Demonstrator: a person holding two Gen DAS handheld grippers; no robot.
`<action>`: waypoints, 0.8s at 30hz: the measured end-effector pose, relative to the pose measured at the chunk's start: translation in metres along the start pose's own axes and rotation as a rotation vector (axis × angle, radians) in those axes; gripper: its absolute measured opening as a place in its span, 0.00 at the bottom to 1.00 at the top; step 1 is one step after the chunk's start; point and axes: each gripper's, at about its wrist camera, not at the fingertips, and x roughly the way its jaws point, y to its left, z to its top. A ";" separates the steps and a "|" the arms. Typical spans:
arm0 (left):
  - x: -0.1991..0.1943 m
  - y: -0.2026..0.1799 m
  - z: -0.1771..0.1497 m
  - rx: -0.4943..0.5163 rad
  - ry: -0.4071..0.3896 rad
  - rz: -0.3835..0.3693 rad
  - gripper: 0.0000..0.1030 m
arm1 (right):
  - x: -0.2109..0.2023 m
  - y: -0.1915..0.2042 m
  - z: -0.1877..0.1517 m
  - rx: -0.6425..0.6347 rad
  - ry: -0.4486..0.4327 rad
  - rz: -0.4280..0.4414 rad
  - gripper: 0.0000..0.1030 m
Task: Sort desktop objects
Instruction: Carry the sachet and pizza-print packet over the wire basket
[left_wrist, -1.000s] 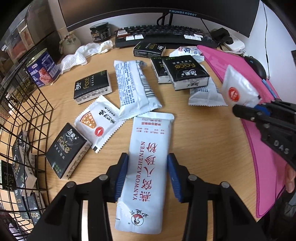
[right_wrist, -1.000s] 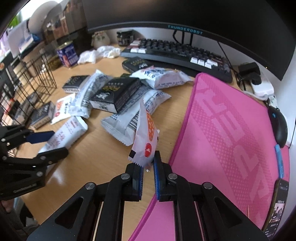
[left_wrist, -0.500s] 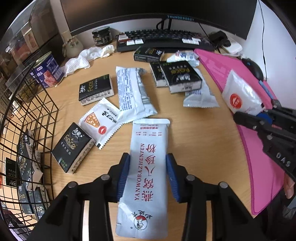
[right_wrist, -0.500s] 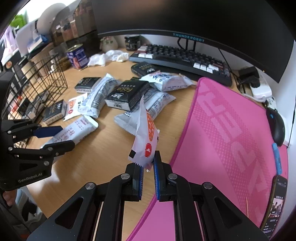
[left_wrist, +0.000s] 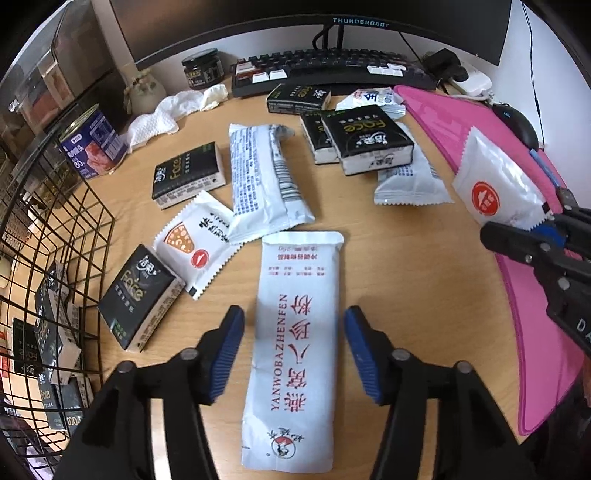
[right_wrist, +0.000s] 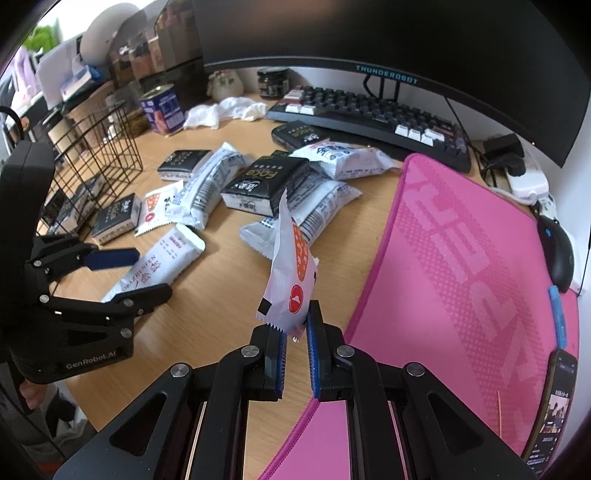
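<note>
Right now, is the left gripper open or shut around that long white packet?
Open. The left gripper straddles the long white packet lying flat on the desk, with gaps showing beside both blue pads.

Pink dotted mat (right_wrist: 461, 280), blue-padded tongs (right_wrist: 295, 354)

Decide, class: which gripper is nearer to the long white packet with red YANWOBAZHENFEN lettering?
Left. The left gripper is open, one finger on each side of the long white packet lying on the desk. The right gripper is off to its right, shut on a small white sachet.
</note>
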 end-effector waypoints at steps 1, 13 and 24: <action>0.000 0.000 0.000 -0.002 -0.001 -0.003 0.63 | 0.001 0.000 0.000 -0.001 0.001 0.002 0.09; -0.005 -0.005 0.002 0.033 0.009 -0.022 0.42 | 0.000 0.003 0.000 -0.005 0.000 0.004 0.10; -0.057 0.002 0.004 0.032 -0.086 -0.024 0.42 | -0.023 0.010 0.003 -0.013 -0.038 0.004 0.10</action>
